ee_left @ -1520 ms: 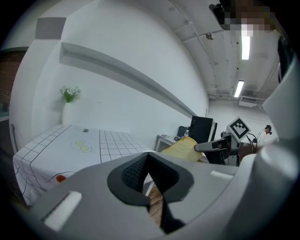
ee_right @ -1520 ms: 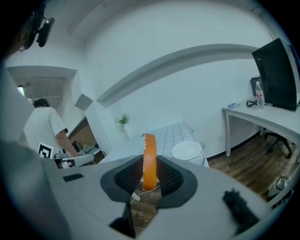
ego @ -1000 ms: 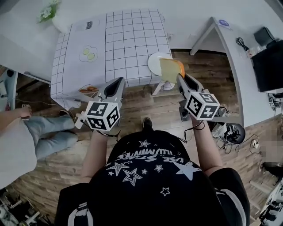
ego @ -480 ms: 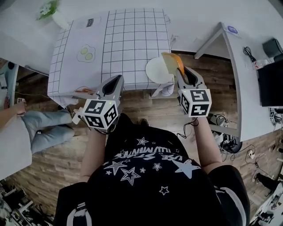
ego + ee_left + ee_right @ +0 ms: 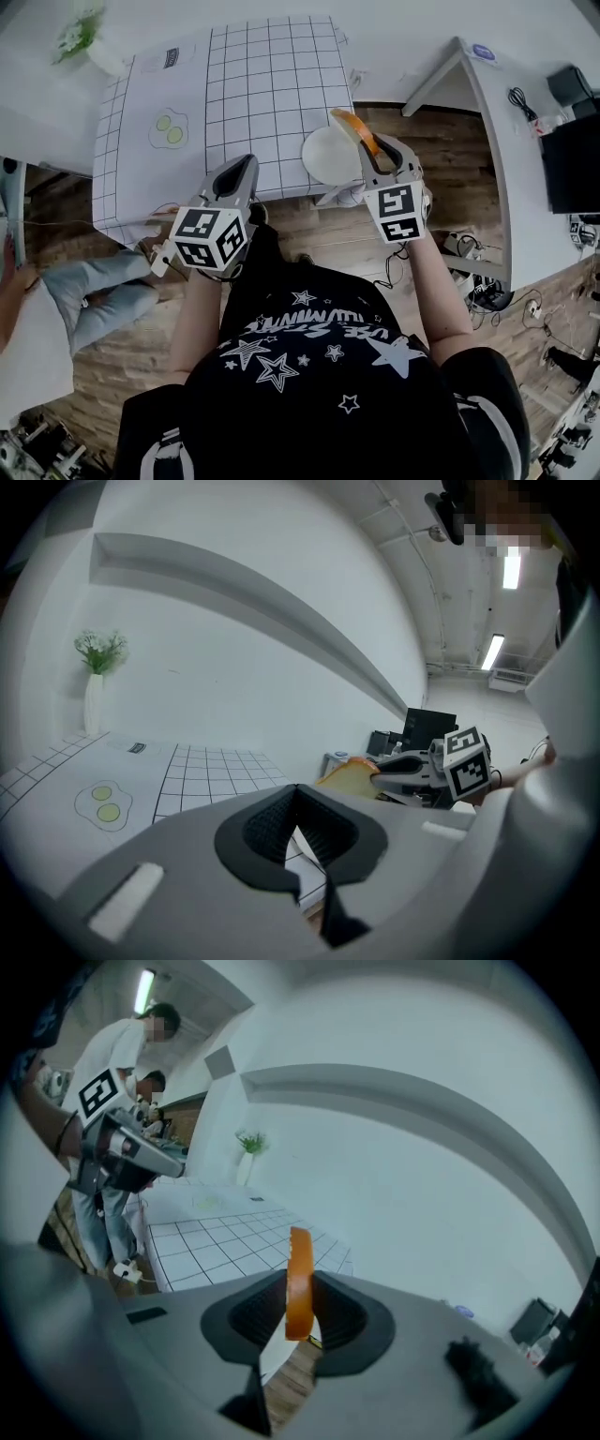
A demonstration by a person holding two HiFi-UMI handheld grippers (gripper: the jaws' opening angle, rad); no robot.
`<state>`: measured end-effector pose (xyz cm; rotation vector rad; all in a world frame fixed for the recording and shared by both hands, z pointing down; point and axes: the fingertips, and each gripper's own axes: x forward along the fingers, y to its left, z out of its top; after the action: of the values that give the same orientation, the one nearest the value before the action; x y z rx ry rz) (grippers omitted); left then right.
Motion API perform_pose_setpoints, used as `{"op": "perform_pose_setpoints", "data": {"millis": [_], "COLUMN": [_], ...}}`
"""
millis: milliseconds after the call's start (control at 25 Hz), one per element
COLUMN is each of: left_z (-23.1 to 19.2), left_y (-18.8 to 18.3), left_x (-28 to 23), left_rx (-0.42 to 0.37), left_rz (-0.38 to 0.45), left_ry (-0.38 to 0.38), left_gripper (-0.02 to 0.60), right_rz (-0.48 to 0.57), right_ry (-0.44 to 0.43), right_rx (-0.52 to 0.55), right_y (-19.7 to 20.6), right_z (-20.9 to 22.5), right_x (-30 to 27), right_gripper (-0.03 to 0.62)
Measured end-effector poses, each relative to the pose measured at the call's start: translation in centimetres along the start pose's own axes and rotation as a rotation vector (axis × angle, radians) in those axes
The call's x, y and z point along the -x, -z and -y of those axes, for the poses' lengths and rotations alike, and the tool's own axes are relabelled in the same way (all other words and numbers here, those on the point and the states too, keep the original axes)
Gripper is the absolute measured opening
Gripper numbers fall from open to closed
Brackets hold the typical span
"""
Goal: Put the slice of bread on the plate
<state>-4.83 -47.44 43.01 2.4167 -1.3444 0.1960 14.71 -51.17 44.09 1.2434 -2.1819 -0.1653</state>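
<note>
Bread slice (image 5: 349, 125) now edge-on in right claw (image 5: 298, 1314), above plate (image 5: 323, 159)

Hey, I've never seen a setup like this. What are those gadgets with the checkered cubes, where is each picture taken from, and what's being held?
There is no robot: a person holds a two-jaw gripper in each hand, and the marker cubes are part of them. The downward picture comes from a camera on the person's head; the other two come from cameras riding on each gripper, looking along its jaws. The right gripper clamps a slice of bread on edge beside the white plate at the corner of a table with a grid cloth. The left gripper is shut and empty. The bread is not on the plate yet.
</note>
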Motion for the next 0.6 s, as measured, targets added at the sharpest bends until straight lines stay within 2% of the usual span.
{"op": "perform_pose_setpoints", "data": {"millis": [120,240,480,600], "left_z": [-0.4,-0.7,-1.8,-2.1], "left_y": [-0.7,-1.1,-0.8,-0.6], "left_x": [-1.5,-2.6,-3.3,-3.1], "left_rx": [-0.003,-0.018,-0.011,-0.015], "left_rz": [0.000,-0.012,-0.040,-0.046], "left_ry": [0.033,0.068,0.083,0.081], "left_gripper": [0.009,0.009,0.009,0.009], "right_rz": [-0.034,-0.055,-0.074,-0.077], "right_ry": [-0.006,-0.048,-0.133,-0.169], "right_rx": [0.174,0.321,0.519,0.575], "right_y": [0.5,1.3,2.8,3.3], "right_z": [-0.6,-1.9,-5.6,-7.2], "right_x": [-1.0,-1.9,-2.7,-2.7], "right_gripper": [0.092,0.092,0.092,0.092]}}
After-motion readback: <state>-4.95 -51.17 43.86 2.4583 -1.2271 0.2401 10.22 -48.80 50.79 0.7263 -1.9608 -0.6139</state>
